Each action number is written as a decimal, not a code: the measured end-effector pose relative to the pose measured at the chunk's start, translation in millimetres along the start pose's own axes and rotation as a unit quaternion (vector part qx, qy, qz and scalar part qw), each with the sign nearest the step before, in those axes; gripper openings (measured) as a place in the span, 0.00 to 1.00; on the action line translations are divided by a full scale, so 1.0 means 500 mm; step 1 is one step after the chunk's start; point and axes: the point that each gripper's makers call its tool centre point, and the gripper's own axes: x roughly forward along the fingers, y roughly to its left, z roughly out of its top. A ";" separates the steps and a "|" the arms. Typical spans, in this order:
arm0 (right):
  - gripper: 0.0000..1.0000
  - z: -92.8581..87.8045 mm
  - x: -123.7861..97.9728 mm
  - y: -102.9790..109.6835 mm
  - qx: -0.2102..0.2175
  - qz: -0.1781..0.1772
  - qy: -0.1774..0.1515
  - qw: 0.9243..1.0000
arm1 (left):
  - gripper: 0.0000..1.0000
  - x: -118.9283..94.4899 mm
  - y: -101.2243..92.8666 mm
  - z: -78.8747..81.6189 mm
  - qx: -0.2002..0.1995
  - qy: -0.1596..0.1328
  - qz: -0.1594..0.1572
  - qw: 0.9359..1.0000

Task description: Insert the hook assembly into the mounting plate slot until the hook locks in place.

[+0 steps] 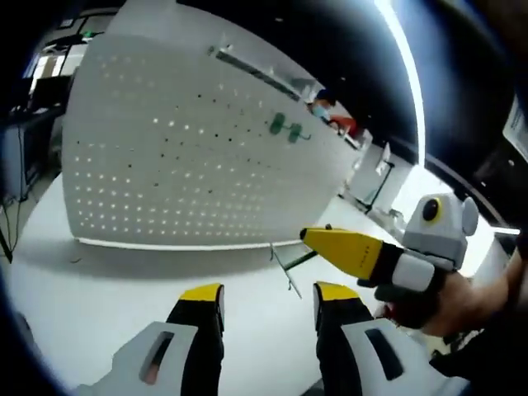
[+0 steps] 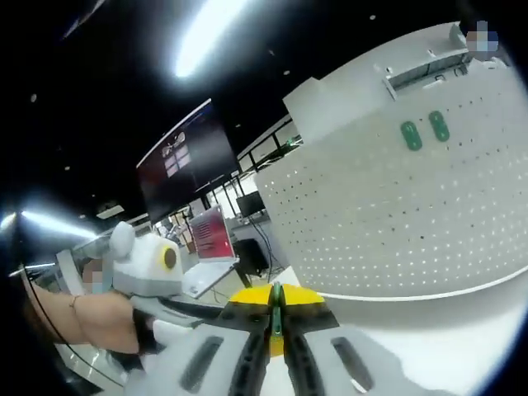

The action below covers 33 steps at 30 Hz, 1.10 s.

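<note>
**Hook gripped by the right hand-held gripper, short of the pegboard**

The thin metal hook assembly with a green part (image 2: 276, 318) sits pinched between the yellow-tipped jaws of the right hand-held gripper (image 2: 275, 330), which are closed together on it. In the left gripper view the same piece (image 1: 289, 264) pokes out from those jaws as a slim wire rod angling down toward the white desk (image 1: 247, 330), apart from the board. Its exact shape is hard to read at this size; it looks like a bent wire with a green stem.

The white perforated mounting plate (image 1: 190, 157) stands upright on the desk, rows of small holes across its face, and it already carries two green hooks (image 1: 285, 127) high on its surface. A grey rail (image 1: 256, 73) runs along its top.

The left hand-held gripper (image 1: 268, 301) hangs with its jaws apart and nothing between them, low over the desk, probably kept free to steady the board or the hook. The right one holds the hook by its stem so the prongs stay free for insertion. Behind the board, a dark screen (image 2: 186, 165) and a laptop (image 2: 210, 247) stand in the room.
</note>
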 end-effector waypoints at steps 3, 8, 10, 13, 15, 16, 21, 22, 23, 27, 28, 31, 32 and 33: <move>0.00 0.000 0.000 0.011 -0.003 0.003 -0.002 1.000 | 0.28 -0.002 -0.007 0.003 -0.023 -0.010 -0.010 1.000; 0.00 0.000 -0.001 0.029 -0.009 0.008 -0.007 1.000 | 0.22 -0.002 -0.024 0.005 -0.079 -0.017 -0.039 0.996; 0.00 0.001 0.001 0.038 -0.014 0.010 -0.007 1.000 | 0.13 -0.006 -0.025 0.008 -0.086 -0.025 -0.045 0.995; 0.00 0.003 0.004 0.045 -0.024 0.008 -0.010 1.000 | 0.06 -0.010 -0.040 0.015 -0.130 -0.034 -0.067 0.989; 0.00 0.007 0.006 0.050 -0.030 0.008 -0.013 0.999 | 0.05 -0.011 -0.037 0.014 -0.132 -0.034 -0.063 0.989; 0.00 0.007 0.006 0.052 -0.035 0.008 -0.013 0.999 | 0.05 -0.012 -0.037 0.015 -0.134 -0.035 -0.063 0.988; 0.00 0.011 0.004 0.059 -0.059 0.011 -0.015 0.998 | 0.05 -0.016 -0.040 0.018 -0.151 -0.040 -0.067 0.986; 0.00 0.011 0.004 0.061 -0.064 0.012 -0.015 0.998 | 0.04 -0.016 -0.041 0.018 -0.153 -0.040 -0.069 0.985; 0.00 0.011 0.003 0.063 -0.068 0.012 -0.014 0.997 | 0.04 -0.016 -0.042 0.018 -0.154 -0.040 -0.070 0.985; 0.00 0.011 -0.001 0.067 -0.085 0.012 -0.012 0.996 | 0.02 -0.017 -0.045 0.016 -0.160 -0.039 -0.071 0.984; 0.00 0.010 -0.003 0.068 -0.089 0.010 -0.011 0.996 | 0.02 -0.016 -0.045 0.016 -0.161 -0.039 -0.070 0.984; 0.00 0.007 -0.007 0.070 -0.108 0.008 -0.006 0.994 | 0.01 -0.017 -0.046 0.017 -0.155 -0.044 -0.065 0.985; 0.00 0.007 -0.007 0.068 -0.107 0.006 -0.005 0.994 | 0.01 -0.016 -0.047 0.017 -0.154 -0.045 -0.064 0.985; 0.00 0.006 -0.008 0.066 -0.105 0.005 -0.003 0.995 | 0.01 -0.016 -0.046 0.016 -0.148 -0.044 -0.058 0.986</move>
